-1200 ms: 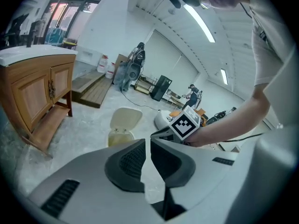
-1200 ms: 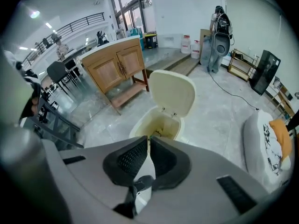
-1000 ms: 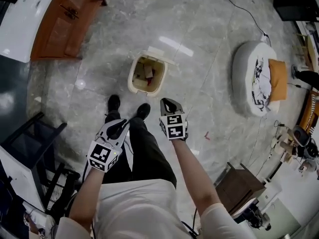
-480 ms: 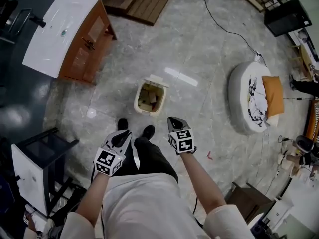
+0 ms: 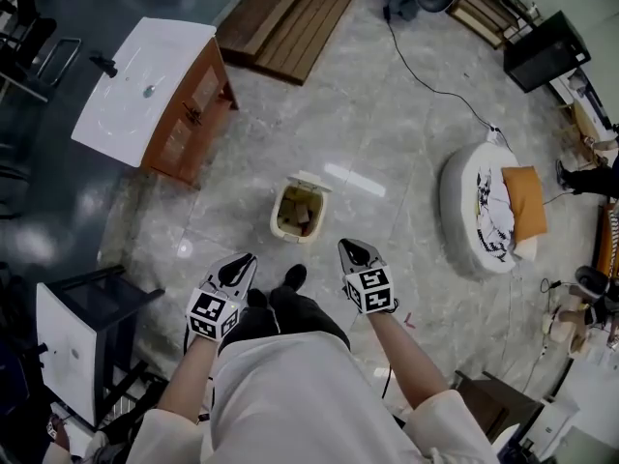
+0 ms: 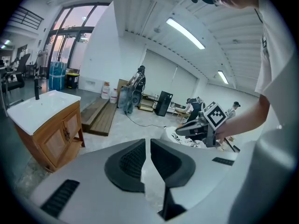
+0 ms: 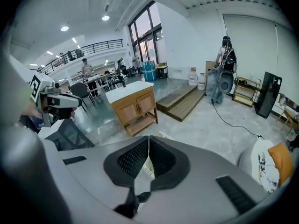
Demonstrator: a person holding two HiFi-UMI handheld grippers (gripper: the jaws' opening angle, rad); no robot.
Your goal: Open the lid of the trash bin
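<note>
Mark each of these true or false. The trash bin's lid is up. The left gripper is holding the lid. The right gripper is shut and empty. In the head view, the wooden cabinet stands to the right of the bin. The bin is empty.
1. The trash bin's lid is up. True: the lid is tipped back and the trash bin is open.
2. The left gripper is holding the lid. False: the left gripper is well apart from the bin, with nothing between its jaws.
3. The right gripper is shut and empty. True: on the right gripper the jaws are together on nothing.
4. The wooden cabinet is right of the bin. False: the wooden cabinet stands to its left.
5. The bin is empty. False: rubbish shows inside.
</note>
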